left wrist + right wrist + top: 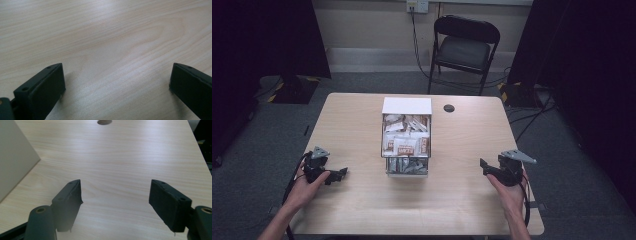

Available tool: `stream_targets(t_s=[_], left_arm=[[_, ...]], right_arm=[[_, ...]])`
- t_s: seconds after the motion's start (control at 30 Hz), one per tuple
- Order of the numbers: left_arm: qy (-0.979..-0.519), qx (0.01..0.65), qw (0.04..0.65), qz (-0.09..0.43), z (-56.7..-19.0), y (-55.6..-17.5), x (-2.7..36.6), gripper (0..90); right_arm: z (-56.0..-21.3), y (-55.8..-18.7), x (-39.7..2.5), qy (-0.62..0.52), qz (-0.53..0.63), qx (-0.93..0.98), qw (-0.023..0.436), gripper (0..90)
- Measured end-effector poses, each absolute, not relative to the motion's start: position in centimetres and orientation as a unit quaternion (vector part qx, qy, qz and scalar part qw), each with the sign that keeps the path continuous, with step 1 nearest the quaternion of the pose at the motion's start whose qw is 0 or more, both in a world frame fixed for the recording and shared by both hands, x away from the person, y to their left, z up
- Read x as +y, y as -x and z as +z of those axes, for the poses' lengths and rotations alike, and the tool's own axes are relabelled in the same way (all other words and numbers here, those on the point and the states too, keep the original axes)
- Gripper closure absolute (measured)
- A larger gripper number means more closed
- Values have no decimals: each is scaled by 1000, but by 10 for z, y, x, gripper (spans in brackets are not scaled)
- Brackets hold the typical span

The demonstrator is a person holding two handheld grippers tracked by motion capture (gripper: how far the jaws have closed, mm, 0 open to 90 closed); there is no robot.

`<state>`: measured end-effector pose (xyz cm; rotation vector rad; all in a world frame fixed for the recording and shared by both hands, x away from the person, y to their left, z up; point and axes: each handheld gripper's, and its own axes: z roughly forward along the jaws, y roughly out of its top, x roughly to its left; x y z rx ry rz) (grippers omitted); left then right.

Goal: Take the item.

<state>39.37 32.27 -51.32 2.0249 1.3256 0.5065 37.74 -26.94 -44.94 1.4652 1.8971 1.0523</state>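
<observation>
A white box (407, 106) stands at the middle of the wooden table (357, 200), and an open tray (406, 141) full of small sachets reaches from it toward me. My left gripper (341, 173) rests low at the table's left front, open, pointing right toward the tray and well apart from it. Between its two black jaws in the left gripper view (117, 80) lies bare wood. My right gripper (483, 165) sits at the right front, open, pointing left. In the right gripper view (116, 192) its jaws hold nothing, and the box's pale side (15, 157) stands off to the left.
A round cable hole (449, 108) marks the tabletop behind and right of the box, also seen as a dark hole (104, 122) far ahead. A black folding chair (464, 47) stands beyond the table. Cables run across the grey floor.
</observation>
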Motion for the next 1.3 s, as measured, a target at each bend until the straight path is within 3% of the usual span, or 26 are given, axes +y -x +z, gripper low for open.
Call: stream_targets(t_s=[0.53, 0.87, 1.3], left_arm=[[-774, 506, 328, 193, -513, -394, 323, 0], [-774, 506, 328, 194, -513, -394, 323, 0], [-774, 506, 328, 194, -513, -394, 323, 0]], right_arm=[[-410, -372, -257, -504, 464, 703, 192, 403], [-377, -361, -245, -461, 498, 709, 194, 485], [-348, -354, -231, -424, 521, 719, 177, 515]])
